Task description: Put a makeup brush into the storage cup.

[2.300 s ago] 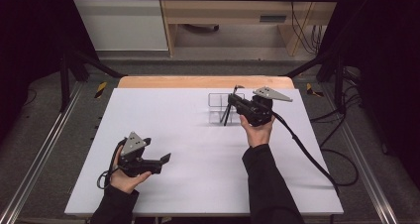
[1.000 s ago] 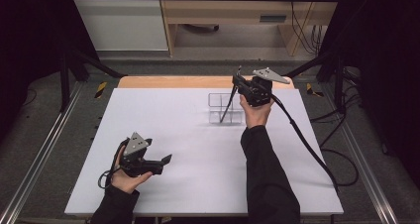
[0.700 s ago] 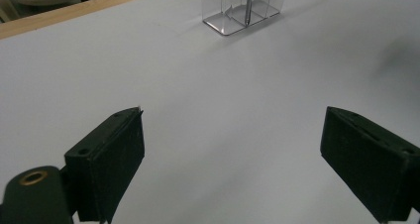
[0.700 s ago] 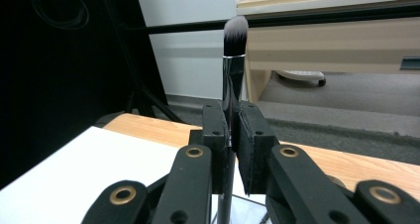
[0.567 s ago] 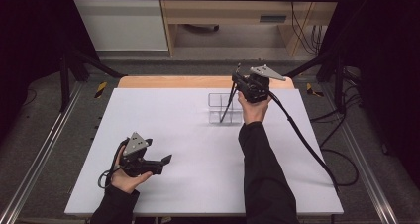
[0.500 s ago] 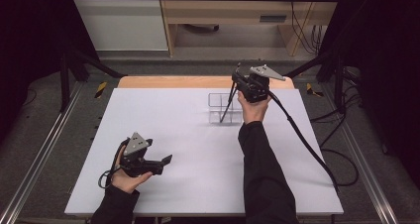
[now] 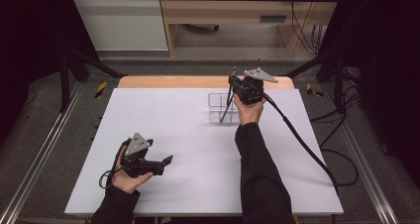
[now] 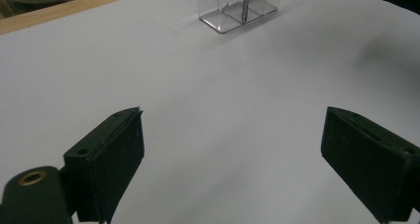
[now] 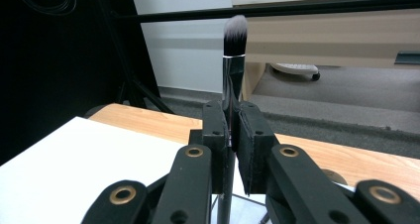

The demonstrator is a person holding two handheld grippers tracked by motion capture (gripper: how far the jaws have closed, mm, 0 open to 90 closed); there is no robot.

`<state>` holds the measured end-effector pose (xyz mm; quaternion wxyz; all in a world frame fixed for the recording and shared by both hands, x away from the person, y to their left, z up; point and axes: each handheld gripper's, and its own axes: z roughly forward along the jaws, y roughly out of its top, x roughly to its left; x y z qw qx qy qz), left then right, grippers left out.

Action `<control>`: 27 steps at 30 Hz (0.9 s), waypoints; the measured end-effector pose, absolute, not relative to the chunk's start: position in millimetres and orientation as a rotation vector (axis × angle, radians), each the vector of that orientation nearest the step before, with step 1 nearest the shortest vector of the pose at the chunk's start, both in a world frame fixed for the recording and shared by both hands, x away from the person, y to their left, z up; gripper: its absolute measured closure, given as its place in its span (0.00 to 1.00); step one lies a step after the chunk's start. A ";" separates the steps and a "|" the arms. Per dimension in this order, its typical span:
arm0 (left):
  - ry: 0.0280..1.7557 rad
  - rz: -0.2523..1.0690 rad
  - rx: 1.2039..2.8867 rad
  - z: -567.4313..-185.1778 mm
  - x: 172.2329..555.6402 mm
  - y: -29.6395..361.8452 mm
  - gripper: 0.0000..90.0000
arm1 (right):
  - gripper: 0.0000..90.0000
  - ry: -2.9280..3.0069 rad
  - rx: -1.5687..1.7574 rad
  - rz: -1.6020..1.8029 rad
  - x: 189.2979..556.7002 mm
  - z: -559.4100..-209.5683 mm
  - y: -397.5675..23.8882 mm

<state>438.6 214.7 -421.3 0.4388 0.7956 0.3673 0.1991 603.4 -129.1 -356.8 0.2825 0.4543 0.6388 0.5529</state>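
- Right hand-held gripper [image 7: 232,83] clamped tight on a makeup brush [image 9: 233,65], gripped on the silver ferrule just below the bristles.
- Brush upright in the right gripper view, dark bristles with pale tips on top, handle running down between the two black pads [image 9: 253,144].
- From the high view, brush handle [image 7: 227,105] slanting down from the gripper into a clear acrylic organiser [image 7: 218,107], lower end inside one of its compartments; which compartment, impossible to tell.
- Organiser standing on the far part of the white bench [image 7: 188,149], right of centre, near the wooden edge strip [image 7: 173,82] at the far side.
- Seen from the left gripper view, the organiser [image 8: 233,11] far ahead, a thin metal shaft [image 8: 244,3] standing inside it.
- Right hand [image 7: 247,110] wrapped round the gripper body from below, dark sleeve [image 7: 257,169] stretching back to the near edge, black cable [image 7: 302,140] trailing off to the right.
- Left hand-held gripper [image 7: 166,160] gaping wide and holding nothing, resting low over the near left part of the bench, well apart from the organiser.
- Its two black pads [image 8: 111,159] far apart in the left gripper view, bare white surface between them.
- Grey three-cornered plates atop both tools.
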 end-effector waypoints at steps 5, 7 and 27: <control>0.911 0.498 1.973 -420.8 438.6 215.5 0.10 | 0.93 1.720 1.221 1.475 604.3 -362.3 -126.2; 0.912 0.498 1.972 -420.7 438.6 215.7 0.10 | 0.93 1.724 1.223 1.469 604.4 -364.4 -125.2; 0.912 0.498 1.970 -420.6 438.2 215.5 0.10 | 0.93 1.760 1.245 1.435 603.0 -386.7 -121.8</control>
